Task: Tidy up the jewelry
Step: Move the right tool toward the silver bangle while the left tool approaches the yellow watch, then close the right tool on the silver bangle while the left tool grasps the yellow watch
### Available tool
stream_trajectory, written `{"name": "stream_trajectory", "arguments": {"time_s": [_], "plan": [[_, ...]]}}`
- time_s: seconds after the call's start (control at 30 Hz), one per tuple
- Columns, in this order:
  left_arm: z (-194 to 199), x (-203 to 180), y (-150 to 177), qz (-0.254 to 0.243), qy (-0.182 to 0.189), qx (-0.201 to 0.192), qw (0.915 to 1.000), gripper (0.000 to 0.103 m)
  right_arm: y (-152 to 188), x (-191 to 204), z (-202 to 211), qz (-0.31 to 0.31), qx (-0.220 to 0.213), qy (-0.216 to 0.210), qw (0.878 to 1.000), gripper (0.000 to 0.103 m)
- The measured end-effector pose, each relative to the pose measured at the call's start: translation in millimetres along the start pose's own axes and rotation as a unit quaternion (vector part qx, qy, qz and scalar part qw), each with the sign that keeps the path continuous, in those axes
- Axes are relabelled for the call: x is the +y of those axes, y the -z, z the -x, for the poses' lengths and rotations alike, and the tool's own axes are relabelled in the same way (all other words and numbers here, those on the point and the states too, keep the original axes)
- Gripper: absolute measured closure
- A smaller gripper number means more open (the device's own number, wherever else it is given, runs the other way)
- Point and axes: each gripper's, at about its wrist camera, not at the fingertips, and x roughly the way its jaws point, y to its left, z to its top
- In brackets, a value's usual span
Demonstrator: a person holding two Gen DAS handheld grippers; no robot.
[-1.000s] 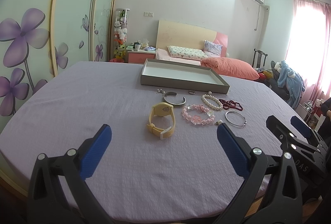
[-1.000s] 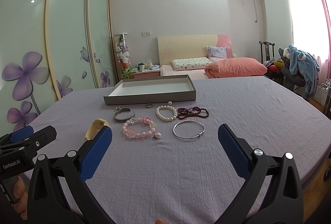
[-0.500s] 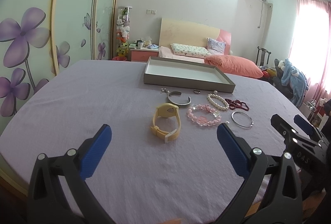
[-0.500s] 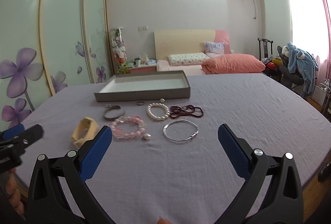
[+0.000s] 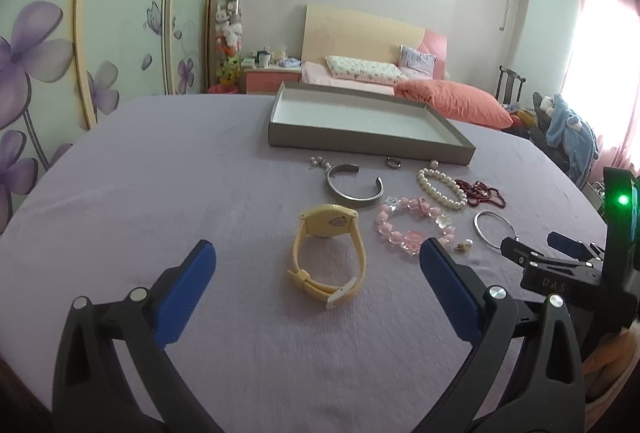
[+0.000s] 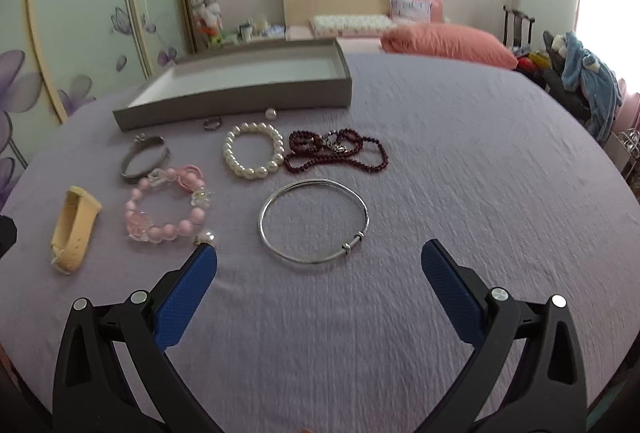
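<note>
Jewelry lies on a lilac tablecloth in front of an empty grey tray (image 5: 368, 148) (image 6: 240, 101). A yellow watch (image 5: 328, 253) (image 6: 74, 229) lies just ahead of my open, empty left gripper (image 5: 316, 261). A thin silver bangle (image 6: 314, 221) (image 5: 494, 229) lies just ahead of my open, empty right gripper (image 6: 318, 263). Also there are a pink bead bracelet (image 6: 166, 209) (image 5: 412, 227), a white pearl bracelet (image 6: 253, 151) (image 5: 440, 183), a dark red bead necklace (image 6: 336, 149) (image 5: 484, 193), a silver cuff (image 5: 354, 187) (image 6: 144, 159), a small ring (image 6: 212, 122) (image 5: 393, 162) and loose pearls.
The right gripper's body (image 5: 560, 273) shows at the right of the left wrist view. The table edge curves close below both grippers. Behind the table are a bed with a pink pillow (image 5: 452, 101), a wardrobe with flower doors (image 5: 80, 53) and a chair with clothes (image 6: 580, 81).
Both grippers moved forward and lower toward the jewelry. The watch now sits between the left fingers' line, and the bangle sits close before the right gripper. Both stay open.
</note>
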Motion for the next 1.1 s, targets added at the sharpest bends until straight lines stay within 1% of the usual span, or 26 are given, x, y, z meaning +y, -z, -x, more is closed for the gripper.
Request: {"name": "stream_trajectory", "arguments": {"time_s": [0.07, 0.1, 0.2, 0.27, 0.37, 0.5, 0.6, 0.63, 0.67, 0.73, 0.77, 1.1], "plan": [[-8, -1, -1, -0.004, -0.005, 0.009, 0.9999, 0.004, -3, -2, -11, -0.008, 0.034, -0.01, 0.999, 0.002], [-12, -2, -2, -0.007, -0.004, 0.014, 0.9999, 0.004, -4, -3, -15, -0.013, 0.043, -0.008, 0.999, 0.002], [-20, -2, -3, -0.011, -0.006, 0.023, 0.9997, 0.004, -7, -5, -23, -0.017, 0.054, 0.009, 0.998, 0.002], [-24, -2, -4, -0.014, -0.009, 0.028, 0.9995, 0.004, -8, -7, -28, -0.021, 0.066, 0.012, 0.998, 0.002], [-29, 0, -5, -0.013, -0.009, 0.035, 0.9993, 0.004, -10, -2, -33, -0.007, 0.075, 0.022, 0.997, 0.002], [-35, 2, -8, -0.011, -0.012, 0.042, 0.999, 0.004, -17, 3, -38, 0.0, 0.082, 0.02, 0.996, 0.002], [-39, 3, -10, -0.011, -0.015, 0.049, 0.9986, 0.004, -20, 4, -38, 0.006, 0.081, 0.015, 0.997, 0.006], [-41, 4, -10, -0.013, -0.017, 0.051, 0.9985, 0.004, -21, 6, -38, 0.008, 0.08, 0.013, 0.997, 0.01], [-42, 4, -11, -0.014, -0.018, 0.052, 0.9984, 0.004, -20, 7, -36, 0.012, 0.078, 0.01, 0.997, 0.013], [-44, 4, -11, -0.016, -0.018, 0.055, 0.9982, 0.004, -19, 7, -33, 0.013, 0.075, 0.007, 0.997, 0.025], [-45, 4, -11, -0.017, -0.019, 0.056, 0.9981, 0.004, -20, 6, -32, 0.013, 0.075, 0.006, 0.997, 0.028], [-54, 1, -11, -0.023, -0.02, 0.071, 0.997, 0.004, -16, 3, -28, -0.004, 0.061, 0.002, 0.998, 0.029]]}}
